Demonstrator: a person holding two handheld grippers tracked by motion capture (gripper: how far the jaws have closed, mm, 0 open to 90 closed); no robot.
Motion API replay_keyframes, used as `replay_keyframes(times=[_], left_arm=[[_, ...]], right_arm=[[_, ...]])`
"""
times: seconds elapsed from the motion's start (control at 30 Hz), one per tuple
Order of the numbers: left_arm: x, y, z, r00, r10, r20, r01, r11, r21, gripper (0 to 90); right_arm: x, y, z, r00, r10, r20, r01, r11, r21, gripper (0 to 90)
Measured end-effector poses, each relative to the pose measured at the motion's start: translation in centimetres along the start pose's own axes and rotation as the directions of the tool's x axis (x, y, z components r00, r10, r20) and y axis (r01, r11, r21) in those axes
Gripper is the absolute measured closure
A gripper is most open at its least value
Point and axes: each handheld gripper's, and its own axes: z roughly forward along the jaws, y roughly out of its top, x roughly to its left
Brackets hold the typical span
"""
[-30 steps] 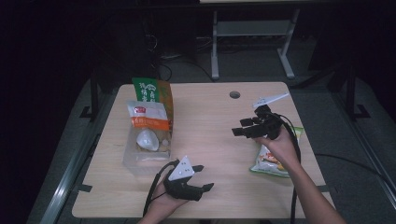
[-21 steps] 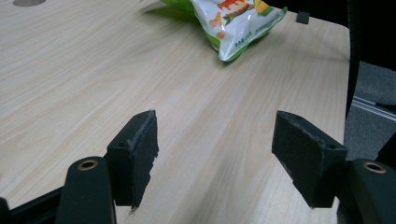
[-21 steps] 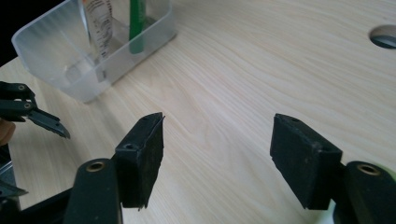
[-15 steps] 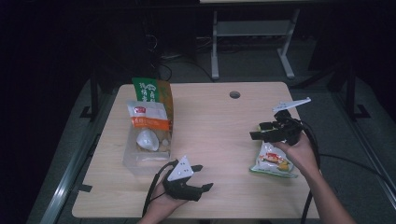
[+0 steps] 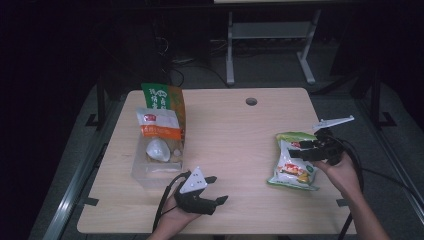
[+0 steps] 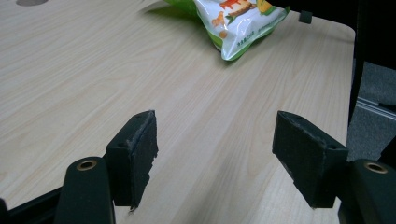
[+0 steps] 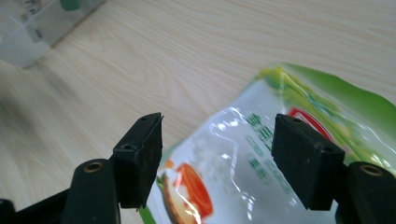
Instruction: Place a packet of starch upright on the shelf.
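A green and white snack bag (image 5: 290, 172) lies flat near the table's right edge. My right gripper (image 5: 295, 150) hovers over its upper part, pointing left. In the right gripper view the bag (image 7: 243, 186) lies under the open right gripper (image 7: 217, 158), whose jaws have just been opening wider; the pads do not press on it. My left gripper (image 5: 218, 189) rests by the front edge, open, with nothing between its fingers. In the left gripper view the left gripper (image 6: 217, 154) frames bare wood, with the bag (image 6: 238, 23) farther off.
A clear plastic bin (image 5: 142, 172) stands at the table's left and holds a tall green and orange bag (image 5: 160, 97), a white and orange packet (image 5: 159, 125) and a white round thing (image 5: 157, 149). A cable hole (image 5: 251, 101) sits near the far edge.
My right gripper has moved from the table's middle right out toward the right edge and down over the snack bag. The left gripper has stayed put.
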Motion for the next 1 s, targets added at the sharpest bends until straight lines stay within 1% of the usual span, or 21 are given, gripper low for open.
replay_keyframes(times=[0.1,0.27,0.33,0.37,0.4,0.43,0.57,0.63,0.8,1.0], left_arm=[[-0.1,0.0,0.1,1.0,0.001,0.001,-0.001,1.0,0.001,30.2],[0.0,0.0,0.2,1.0,-0.003,0.006,0.003,1.0,0.003,30.1],[0.0,0.0,0.2,1.0,-0.004,0.006,0.004,1.0,0.005,30.1],[-0.1,0.0,0.2,1.0,-0.004,0.006,0.004,1.0,0.005,30.1],[-0.1,0.0,0.2,1.0,-0.004,0.006,0.004,1.0,0.005,30.1],[-0.1,0.0,0.2,1.0,-0.004,0.006,0.004,1.0,0.006,30.1],[-0.1,0.0,0.3,1.0,-0.004,0.006,0.004,0.9999,0.011,30.1],[-0.1,0.0,0.3,1.0,-0.003,0.007,0.003,0.9999,0.015,30.1],[-0.1,-0.1,0.4,1.0,-0.001,0.007,0.001,1.0,0.009,30.1],[-0.2,0.0,0.5,1.0,-0.001,0.008,0.001,1.0,0.008,30.1]], right_arm=[[-0.8,-0.8,-0.5,0.9994,0.026,0.023,-0.027,1.0,0.004,33.0],[-2.1,-2.2,-0.9,0.9968,0.05,0.063,-0.051,0.999,0.015,33.0],[-2.8,-2.8,-1.0,0.9948,0.063,0.08,-0.065,0.998,0.021,33.0],[-3.0,-3.0,-1.0,0.9934,0.078,0.084,-0.081,0.996,0.023,33.0],[-3.4,-3.3,-1.1,0.9927,0.08,0.09,-0.082,0.996,0.022,33.0],[-3.7,-3.6,-1.1,0.9905,0.098,0.097,-0.101,0.995,0.025,33.0],[-4.7,-4.5,-1.2,0.9854,0.126,0.115,-0.129,0.991,0.025,32.9],[-5.0,-4.8,-1.2,0.9837,0.135,0.119,-0.139,0.99,0.028,32.8],[-5.6,-5.4,-1.1,0.9801,0.157,0.121,-0.161,0.987,0.027,32.8],[-6.1,-5.7,-0.3,0.9799,0.169,0.107,-0.174,0.984,0.04,34.0]])
